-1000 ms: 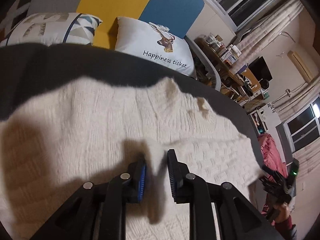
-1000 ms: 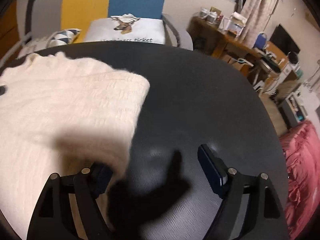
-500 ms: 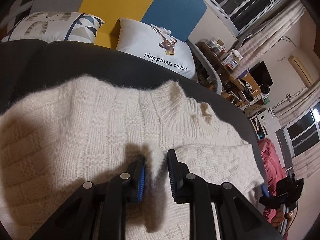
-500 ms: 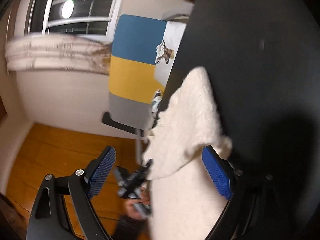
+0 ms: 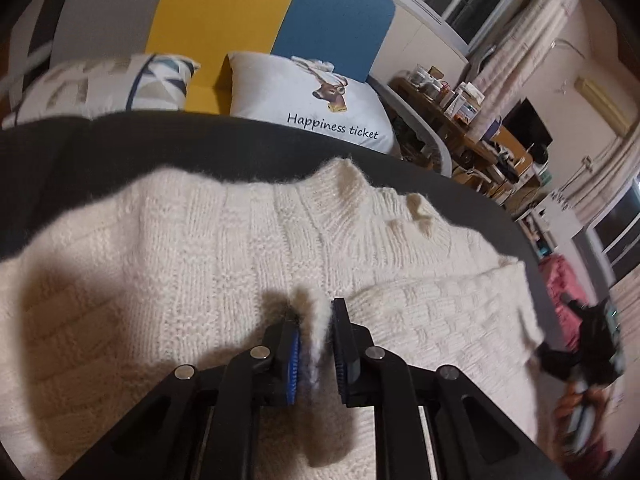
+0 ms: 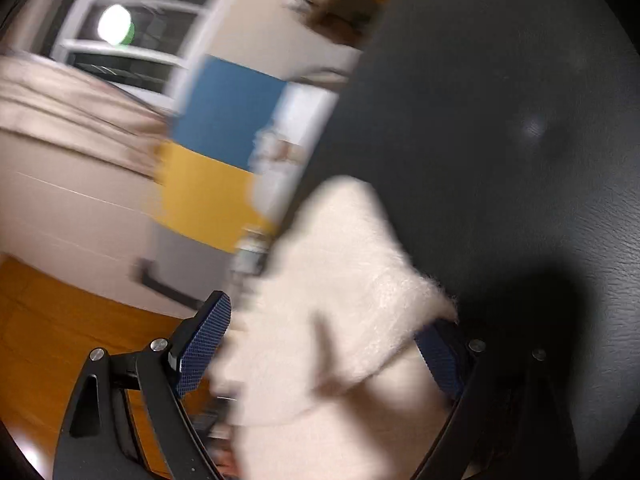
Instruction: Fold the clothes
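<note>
Two grippers work one cream knitted sweater (image 5: 224, 248), which lies spread across the dark table (image 5: 100, 148). Left gripper (image 5: 314, 344) has its jaws clamped on a pinched ridge of knit at the garment's middle, probably pinning it so the fold has an anchor. Right gripper (image 6: 320, 344), at about 4 o'clock in the left view, stands with jaws wide apart, having just opened further; a sweater corner lies between them, ungripped, seemingly lined up for a grasp.
</note>
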`<state>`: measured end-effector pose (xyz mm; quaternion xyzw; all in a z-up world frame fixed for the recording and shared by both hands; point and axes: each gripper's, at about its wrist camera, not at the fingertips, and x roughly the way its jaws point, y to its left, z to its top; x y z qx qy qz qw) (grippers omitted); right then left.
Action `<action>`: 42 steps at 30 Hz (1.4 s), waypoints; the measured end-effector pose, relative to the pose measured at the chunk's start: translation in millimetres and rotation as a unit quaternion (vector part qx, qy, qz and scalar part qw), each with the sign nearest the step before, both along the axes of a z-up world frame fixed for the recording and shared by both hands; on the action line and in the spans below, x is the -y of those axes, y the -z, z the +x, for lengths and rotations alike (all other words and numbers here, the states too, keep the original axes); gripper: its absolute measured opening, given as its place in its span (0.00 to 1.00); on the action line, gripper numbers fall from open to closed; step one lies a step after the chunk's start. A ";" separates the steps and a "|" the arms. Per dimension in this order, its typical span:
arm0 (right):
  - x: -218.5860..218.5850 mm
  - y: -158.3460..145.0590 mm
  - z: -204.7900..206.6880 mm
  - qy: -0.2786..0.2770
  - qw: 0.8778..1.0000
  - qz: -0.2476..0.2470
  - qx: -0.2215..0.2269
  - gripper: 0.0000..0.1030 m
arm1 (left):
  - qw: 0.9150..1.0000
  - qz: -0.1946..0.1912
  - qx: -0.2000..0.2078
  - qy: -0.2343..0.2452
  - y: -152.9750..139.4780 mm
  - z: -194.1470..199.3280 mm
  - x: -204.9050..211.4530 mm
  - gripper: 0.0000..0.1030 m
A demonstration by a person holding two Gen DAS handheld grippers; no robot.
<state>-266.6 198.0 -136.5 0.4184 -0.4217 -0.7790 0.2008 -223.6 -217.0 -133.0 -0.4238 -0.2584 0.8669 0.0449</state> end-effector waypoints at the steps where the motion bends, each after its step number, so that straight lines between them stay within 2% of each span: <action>1: 4.0 0.1 -0.3 -0.002 1.000 0.019 -0.003 0.88 | 1.000 0.028 0.000 0.000 2.3 0.4 6.2 0.18; 3: 12.1 -4.0 0.5 -0.018 0.998 0.056 -0.006 0.88 | 0.996 0.091 0.005 -0.008 8.1 1.7 21.9 0.18; 5: 16.8 -8.3 1.6 -0.036 0.996 0.087 -0.008 0.88 | 0.986 0.164 0.013 -0.027 16.0 1.1 40.3 0.18; 6: 16.8 -9.8 2.4 -0.043 0.995 0.092 -0.007 0.88 | 0.983 0.181 0.015 -0.032 17.7 0.1 45.4 0.18; 9: 16.4 -16.8 7.6 -0.065 0.992 0.105 -0.004 0.88 | 0.988 0.153 0.021 -0.020 13.0 -5.9 41.9 0.19; 12: 17.1 -23.5 16.6 -0.093 0.987 0.128 -0.005 0.88 | 0.992 0.120 0.028 0.014 8.3 -11.0 29.4 0.21; 15: 18.0 -32.8 31.3 -0.125 0.977 0.170 -0.012 0.88 | 0.994 0.096 0.029 0.037 5.0 -10.0 22.4 0.21; 17: 21.7 -40.2 39.0 -0.140 0.969 0.200 -0.024 0.88 | 0.996 0.063 0.021 0.056 0.6 -6.1 16.0 0.17; 20: 32.1 -51.4 45.3 -0.159 0.953 0.252 -0.049 0.88 | 0.994 -0.040 -0.001 0.098 -12.6 2.7 -6.7 0.08; 23: 53.9 -60.6 39.1 -0.174 0.936 0.298 -0.075 0.88 | 0.989 -0.102 -0.029 0.105 -31.9 2.8 -20.5 0.07; 26: 78.5 -62.1 24.2 -0.189 0.914 0.346 -0.092 0.88 | 0.988 -0.117 -0.063 0.080 -57.9 -5.1 -18.5 0.07; 27: 83.8 -58.1 17.9 -0.190 0.907 0.365 -0.089 0.88 | 0.988 -0.121 -0.060 0.073 -60.7 -7.4 -17.7 0.07; 29: 94.5 -50.0 5.3 -0.192 0.892 0.401 -0.084 0.88 | 0.989 -0.131 -0.025 0.062 -49.5 -20.0 -16.9 0.07; 31: 105.3 -42.0 -7.4 -0.193 0.875 0.437 -0.079 0.88 | 0.987 -0.146 0.027 0.058 -24.8 -26.5 -19.2 0.08; 32: 105.9 -30.5 -13.9 -0.195 0.871 0.446 -0.060 0.88 | 0.988 -0.142 0.021 0.053 -19.2 -23.0 -18.6 0.08; 33: 104.2 -20.4 -17.9 -0.198 0.872 0.446 -0.046 0.88 | 0.991 -0.127 0.014 0.048 -18.9 -19.3 -16.5 0.09; 34: 98.1 -16.0 -20.0 -0.199 0.881 0.428 -0.042 0.91 | 0.994 -0.104 0.018 0.042 -19.0 -17.0 -11.0 0.10; 35: 90.5 -13.2 -22.0 -0.197 0.892 0.405 -0.041 0.91 | 0.995 -0.093 0.020 0.032 -20.5 -15.0 -5.9 0.15; 36: 83.9 -15.2 -23.7 -0.198 0.899 0.387 -0.042 0.91 | 0.996 -0.086 0.020 0.022 -22.2 -13.0 -0.9 0.18; 39: 65.0 -26.2 -28.9 -0.204 0.917 0.339 -0.051 0.91 | 0.996 -0.085 0.018 -0.018 -31.1 -1.0 17.0 0.18; 42: 56.1 -43.5 -35.3 -0.223 0.924 0.299 -0.080 0.91 | 0.998 -0.057 -0.017 -0.033 -42.6 10.7 22.0 0.19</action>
